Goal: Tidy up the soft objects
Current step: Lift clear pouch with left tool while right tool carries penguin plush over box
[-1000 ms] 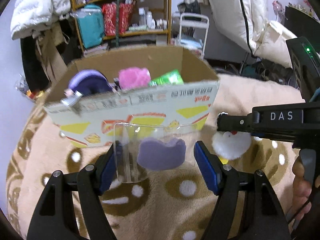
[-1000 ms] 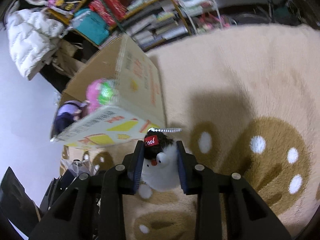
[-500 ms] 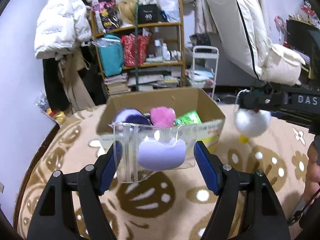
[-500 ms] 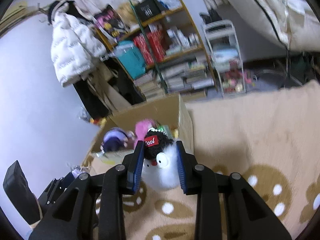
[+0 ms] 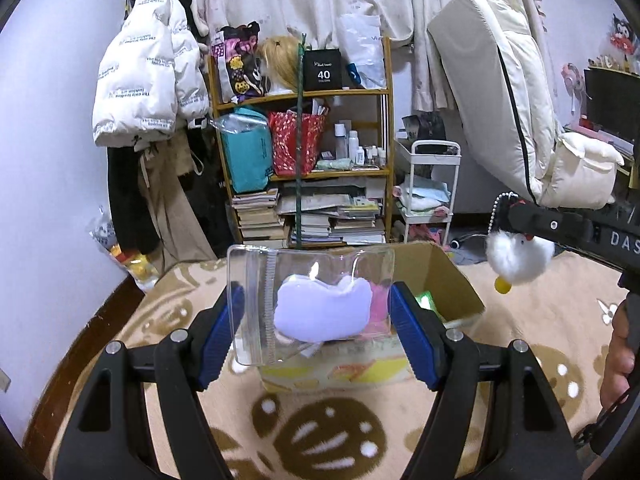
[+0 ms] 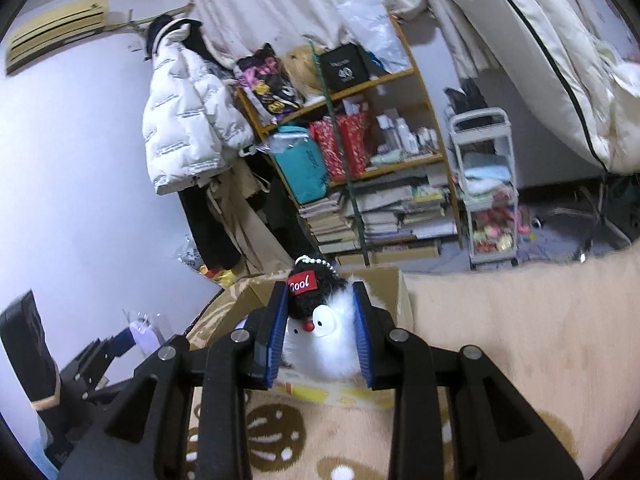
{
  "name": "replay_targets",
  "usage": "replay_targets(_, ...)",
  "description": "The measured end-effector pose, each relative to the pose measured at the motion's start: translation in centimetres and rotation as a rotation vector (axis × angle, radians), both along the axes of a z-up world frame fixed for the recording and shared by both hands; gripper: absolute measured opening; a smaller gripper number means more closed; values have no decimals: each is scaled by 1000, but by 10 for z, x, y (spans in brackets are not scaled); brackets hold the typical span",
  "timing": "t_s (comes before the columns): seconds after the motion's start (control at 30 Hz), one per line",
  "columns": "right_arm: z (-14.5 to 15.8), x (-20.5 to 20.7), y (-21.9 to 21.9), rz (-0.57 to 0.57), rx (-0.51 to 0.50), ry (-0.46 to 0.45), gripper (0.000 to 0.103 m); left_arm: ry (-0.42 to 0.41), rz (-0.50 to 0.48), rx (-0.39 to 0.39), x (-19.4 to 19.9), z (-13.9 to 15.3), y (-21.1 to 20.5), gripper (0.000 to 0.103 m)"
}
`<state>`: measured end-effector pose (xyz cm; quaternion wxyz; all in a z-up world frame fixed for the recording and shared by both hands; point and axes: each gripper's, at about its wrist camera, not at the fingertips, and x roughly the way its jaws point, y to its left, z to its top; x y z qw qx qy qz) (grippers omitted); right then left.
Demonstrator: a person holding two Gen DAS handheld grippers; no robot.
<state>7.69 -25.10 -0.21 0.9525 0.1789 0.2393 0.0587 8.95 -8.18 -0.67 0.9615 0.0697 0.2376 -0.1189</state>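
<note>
My left gripper [image 5: 316, 316] is shut on a clear zip bag [image 5: 256, 304] with a lilac soft pad [image 5: 322, 310] inside, held in the air in front of the open cardboard box [image 5: 452, 280]. My right gripper [image 6: 320, 320] is shut on a white fluffy penguin toy [image 6: 324, 340] with a black hat tagged "Cool", above the box's near side [image 6: 392, 296]. The toy also shows in the left wrist view [image 5: 516, 258], hanging right of the box. Pink and green soft things [image 5: 424, 300] lie in the box.
The box stands on a beige rug with brown paw prints [image 5: 328, 436]. Behind it are a cluttered wooden shelf [image 5: 304, 168], stacked books, a white trolley [image 5: 430, 196], a hanging white jacket [image 5: 148, 88] and a leaning mattress [image 5: 504, 92].
Both grippers have risen from near the rug to well above the box, each still holding its item. The view now looks over the box into the room.
</note>
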Motion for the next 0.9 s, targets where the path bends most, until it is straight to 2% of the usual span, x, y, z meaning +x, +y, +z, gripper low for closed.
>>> replay_targets(0.2,0,18,14,15,-59,-40,33,-4,11,-26,21,9,1,73)
replay_targets(0.37,-8,33,12,31,-38,-30,33,-5,14,-15,41,10,-1,73)
replay_targets(0.5,-11,42,10,38,-38,-34,33,-4,13,-20,55,6,-2,73)
replay_targets(0.77,-24,51,6,36,-85,-16,33,-16,0,31,62,-6,-11,73)
replay_targets(0.9,-32,55,3,37,-73,-5,33,6,-3,8,69,-13,-9,73)
